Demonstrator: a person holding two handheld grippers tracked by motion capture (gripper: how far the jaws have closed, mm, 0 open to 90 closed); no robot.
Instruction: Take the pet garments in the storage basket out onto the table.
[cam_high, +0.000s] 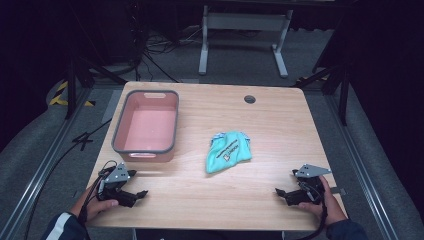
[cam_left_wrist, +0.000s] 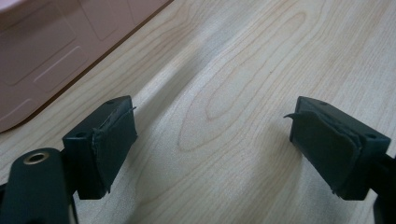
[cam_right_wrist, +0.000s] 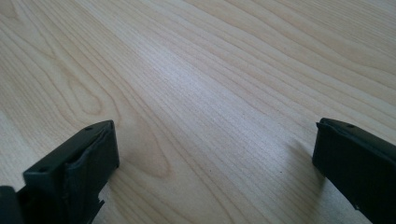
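in the high view, a light wooden table (cam_high: 280, 130) is seen from above. a pink bin (cam_high: 146, 126) with a grey rim stands on the left half of the table, toward its far side, and nothing is seen inside it. a crumpled teal cloth (cam_high: 227, 152) with a white printed patch lies near the middle of the table, to the right of the bin and well apart from it. the left gripper (cam_high: 137, 189) is held low at the near left corner of the table, just in front of the bin, with its jaws spread and nothing between them. the right gripper (cam_high: 286, 192) is held at the near right corner, its jaws pointed toward the middle of the table; the cloth lies well apart from both grippers, roughly between them and farther out. a small dark round hole (cam_high: 249, 99) is set in the table near its far edge.

in the left gripper view, the two black jaws are seen wide apart over bare wood, with nothing gripped. the wall of the pink bin (cam_left_wrist: 51, 51) is seen at the upper left, near the left jaw.

in the right gripper view, the jaws are likewise held wide apart, and bare table (cam_right_wrist: 210, 93) grain is seen between them; nothing is held.
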